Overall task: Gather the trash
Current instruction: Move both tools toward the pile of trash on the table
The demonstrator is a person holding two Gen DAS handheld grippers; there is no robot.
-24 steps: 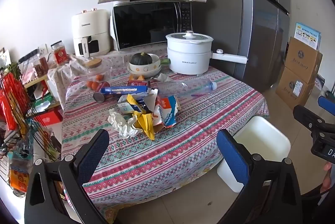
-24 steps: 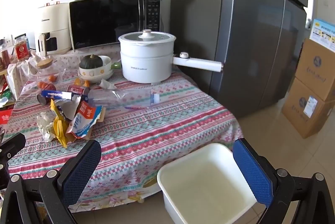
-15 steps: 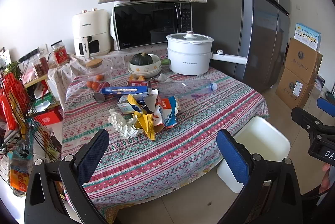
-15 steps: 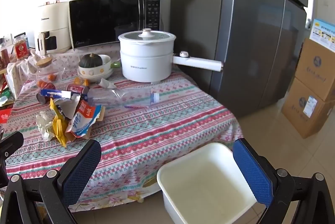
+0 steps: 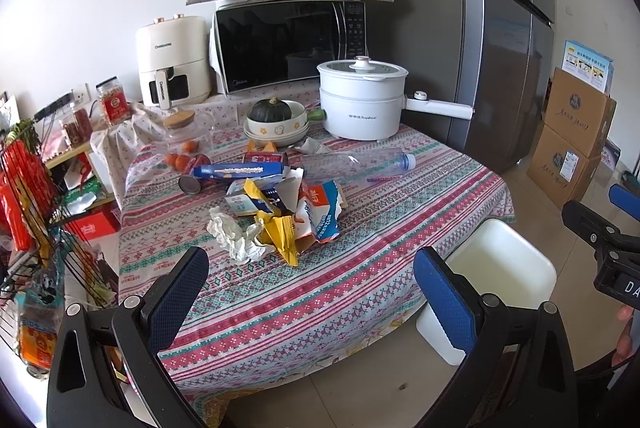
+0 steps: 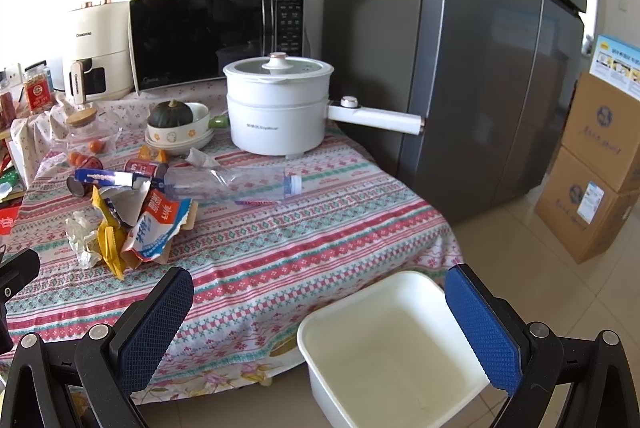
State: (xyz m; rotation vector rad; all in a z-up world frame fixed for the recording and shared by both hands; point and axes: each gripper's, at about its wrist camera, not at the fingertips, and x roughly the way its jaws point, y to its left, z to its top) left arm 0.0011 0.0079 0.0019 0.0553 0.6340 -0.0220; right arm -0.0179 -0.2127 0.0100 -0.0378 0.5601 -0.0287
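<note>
A grey fridge (image 6: 480, 68) stands behind the table (image 5: 360, 268), whose back edge carries a microwave (image 5: 288, 44) and a white electric pot (image 5: 360, 96). On the floor by the table's right edge sits a white bin (image 6: 384, 344). Near the table's middle lie a clear plastic bottle (image 5: 356, 162) and a trash pile (image 5: 276, 216) of wrappers and crumpled tissue. The left gripper (image 5: 308, 288) and right gripper (image 6: 320, 312) hang spread wide, holding nothing.

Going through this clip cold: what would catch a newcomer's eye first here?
Probably the heap of torn wrappers and crumpled tissue mid-table on the striped tablecloth, with a clear plastic bottle lying on its side behind it. Next, the empty white bin on the floor by the table's edge.
</note>
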